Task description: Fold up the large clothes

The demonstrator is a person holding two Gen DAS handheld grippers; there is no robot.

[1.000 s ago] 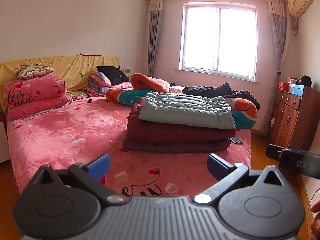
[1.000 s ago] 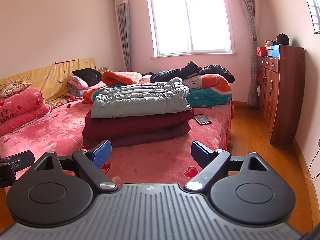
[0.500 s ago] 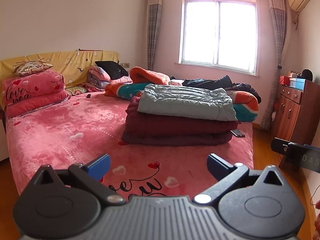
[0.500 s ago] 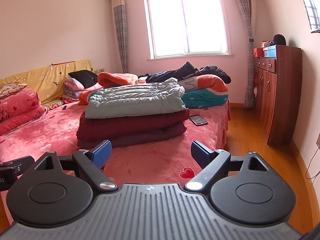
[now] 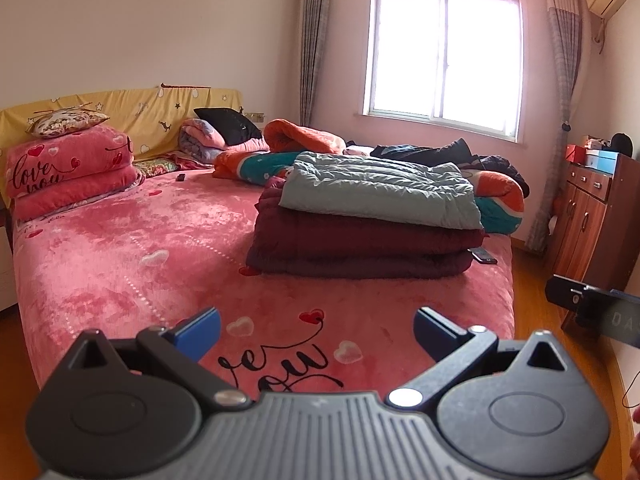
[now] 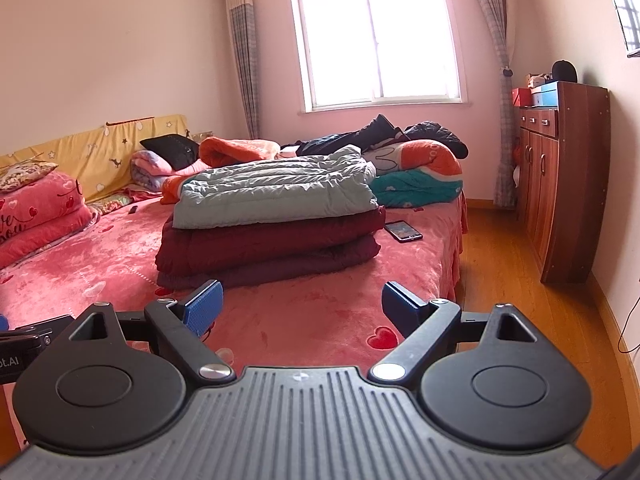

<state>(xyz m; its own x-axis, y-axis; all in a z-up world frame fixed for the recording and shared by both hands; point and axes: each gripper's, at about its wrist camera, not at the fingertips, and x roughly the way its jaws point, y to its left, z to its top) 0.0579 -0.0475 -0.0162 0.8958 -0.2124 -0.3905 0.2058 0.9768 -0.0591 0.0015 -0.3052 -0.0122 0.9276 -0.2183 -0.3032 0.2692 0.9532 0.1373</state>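
Observation:
A folded pale green padded coat [image 5: 380, 192] [image 6: 276, 190] lies on top of a folded dark red padded garment [image 5: 360, 248] [image 6: 268, 248] on the pink bed [image 5: 132, 264] [image 6: 320, 312]. Dark unfolded clothes [image 5: 440, 154] [image 6: 380, 136] lie heaped at the far end by the window. My left gripper [image 5: 316, 330] is open and empty, held above the near edge of the bed. My right gripper [image 6: 302, 306] is open and empty too, short of the stack. The right gripper's side shows at the right edge of the left wrist view [image 5: 592, 308].
A phone [image 6: 403, 231] [image 5: 484, 256] lies on the bed right of the stack. Rolled orange-teal blankets [image 6: 416, 176] and pink pillows [image 5: 68, 172] lie around. A wooden cabinet [image 6: 560, 184] stands right, across wooden floor [image 6: 500, 280]. A small dark object [image 5: 181, 177] lies near the headboard.
Both grippers have lifted and tilted slightly, so the bed and stack sit lower in view; the right one moved closer. Both stay open. Nothing on the bed has moved.

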